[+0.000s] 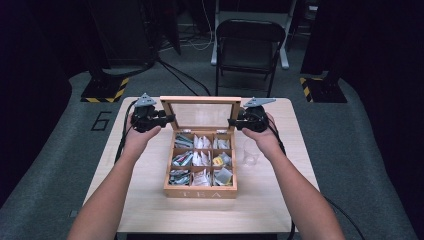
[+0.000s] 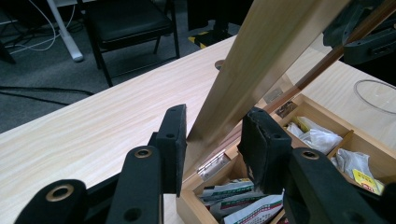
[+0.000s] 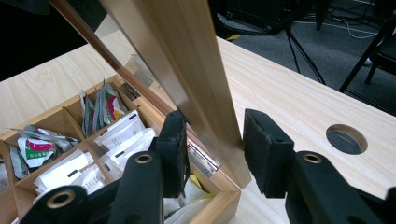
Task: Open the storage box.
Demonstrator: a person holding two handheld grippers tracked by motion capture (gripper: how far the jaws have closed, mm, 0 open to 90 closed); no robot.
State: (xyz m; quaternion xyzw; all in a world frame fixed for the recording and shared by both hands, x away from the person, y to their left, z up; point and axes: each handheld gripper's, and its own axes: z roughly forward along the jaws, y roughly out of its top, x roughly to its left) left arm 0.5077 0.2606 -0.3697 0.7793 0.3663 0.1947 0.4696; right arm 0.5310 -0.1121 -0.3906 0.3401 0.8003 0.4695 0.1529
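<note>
Nearest, on the pale table (image 1: 150,200): wooden tea box (image 1: 200,192), open, packets in its nine compartments, clear cup (image 1: 250,152) just beside its right wall. Behind that, standing upright: glass-paned lid (image 1: 200,100), pinched at its left edge by the left gripper (image 1: 172,119), jaws narrowed onto the wooden frame. Same at the right edge with the right gripper (image 1: 231,121), pads pressing either face of the frame; farther off, a folding chair (image 1: 248,45).

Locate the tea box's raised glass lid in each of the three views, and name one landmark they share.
High view: the lid stands upright at the back of the box, centre of the picture, between the two grippers.
Left gripper view: its wooden side rail runs diagonally from the jaws to the top right.
Right gripper view: its side rail runs from the top centre down between the jaws.
Shared landmark: the tea packets in the compartments.
</note>
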